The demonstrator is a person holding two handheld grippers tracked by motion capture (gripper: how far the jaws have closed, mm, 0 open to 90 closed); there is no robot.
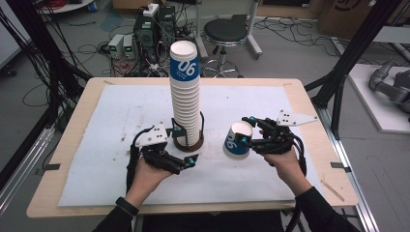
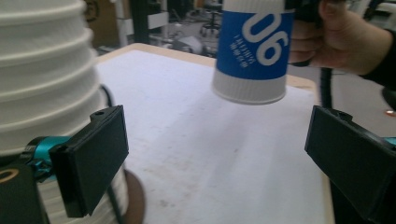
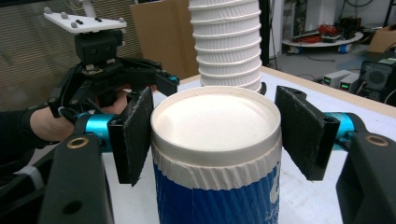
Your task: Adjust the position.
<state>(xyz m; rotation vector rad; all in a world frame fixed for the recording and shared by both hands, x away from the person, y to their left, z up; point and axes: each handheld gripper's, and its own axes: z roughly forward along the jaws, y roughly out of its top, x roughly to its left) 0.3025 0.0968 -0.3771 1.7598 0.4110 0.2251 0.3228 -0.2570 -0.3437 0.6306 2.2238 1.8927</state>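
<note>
Two grippers over a white, faintly stained mat (image 1: 121,145) on a pale wood table (image 1: 309,104). Right gripper (image 1: 245,140), centre-right in the high view, is clamped on a single cup (image 1: 237,141) held off the mat: ribbed paper, blue band with white "06", white closed end. Right gripper view shows flat black foam-faced pads (image 3: 133,135) squeezing just under the cup's round rim; lower body cut off by the frame. Left gripper (image 1: 192,160), lower centre, has jaws wide apart, nothing between them, just beside the tall stack of ribbed white cups (image 1: 185,96) on a dark round base (image 1: 188,142). Left gripper view crops the stack at left and blurs the base.
</note>
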